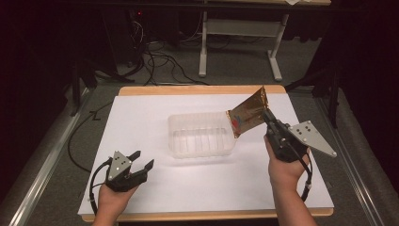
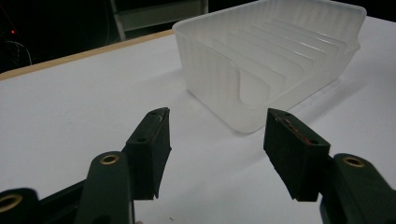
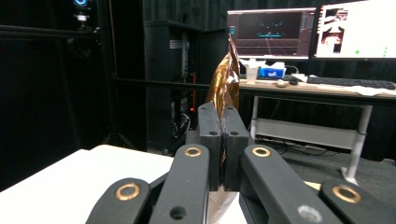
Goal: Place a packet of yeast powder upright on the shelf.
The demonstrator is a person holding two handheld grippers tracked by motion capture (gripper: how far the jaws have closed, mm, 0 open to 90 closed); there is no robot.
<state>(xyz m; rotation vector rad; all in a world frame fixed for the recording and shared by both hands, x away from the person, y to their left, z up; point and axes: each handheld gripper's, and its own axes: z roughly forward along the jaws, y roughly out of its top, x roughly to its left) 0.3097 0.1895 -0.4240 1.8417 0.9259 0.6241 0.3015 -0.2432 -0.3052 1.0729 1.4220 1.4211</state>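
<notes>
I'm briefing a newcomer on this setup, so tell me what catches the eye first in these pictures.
The shiny gold snack bag stands out first, pinched in the right gripper and held in the air over the right end of the clear plastic tub. That tub sits in the middle of the white table. At the near left, the left gripper rests with its jaws open, holding nothing.

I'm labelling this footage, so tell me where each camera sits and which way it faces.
High view: above the near table edge, looking forward and down; both forearms, left hand-held gripper.
Left gripper view: between open jaws, toward the clear tray.
Right gripper view: along shut jaws pinching the gold pouch, toward monitors.
Shared: tray and pouch also in high view.
</notes>
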